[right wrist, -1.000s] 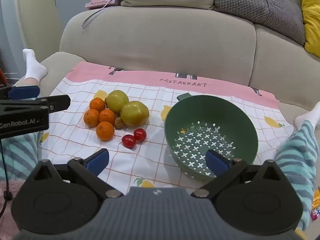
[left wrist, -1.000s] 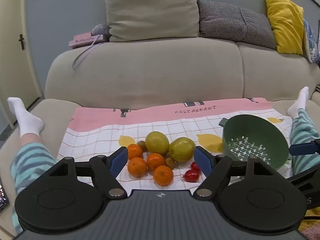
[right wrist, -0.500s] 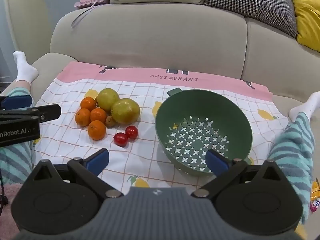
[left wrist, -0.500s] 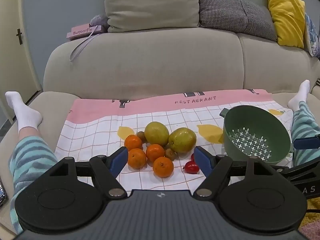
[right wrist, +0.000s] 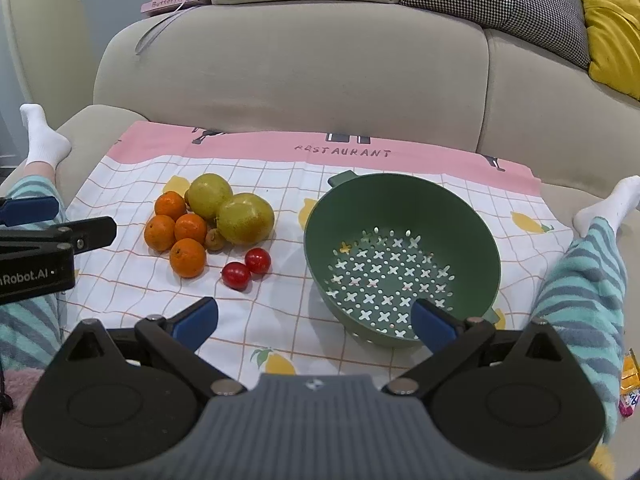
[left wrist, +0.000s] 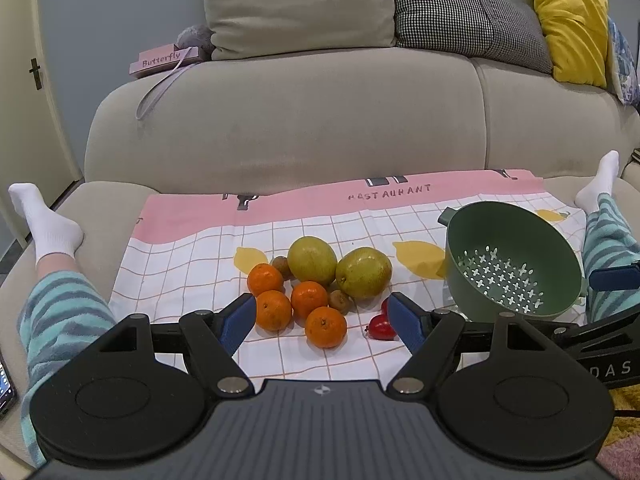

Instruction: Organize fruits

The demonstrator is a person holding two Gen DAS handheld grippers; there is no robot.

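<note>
A pile of fruit lies on a checked cloth point(left wrist: 192, 256): several oranges point(left wrist: 325, 327), two yellow-green pears point(left wrist: 363, 272), small brown kiwis point(left wrist: 340, 300) and two red tomatoes point(right wrist: 247, 268). An empty green colander point(right wrist: 401, 256) stands to the right of the pile, also in the left wrist view point(left wrist: 510, 264). My left gripper point(left wrist: 322, 322) is open and empty just in front of the oranges. My right gripper point(right wrist: 314, 324) is open and empty, near the colander's front rim.
The cloth lies on a beige sofa seat point(left wrist: 288, 120) with cushions point(left wrist: 568, 20) along the back. The person's legs in striped trousers point(right wrist: 580, 280) lie on both sides of the cloth. A pink box point(left wrist: 164, 62) sits on the sofa back.
Both grippers have shifted slightly: the fruit pile and colander sit a little lower and further left in the views. Both stay open. No fruit has moved.
</note>
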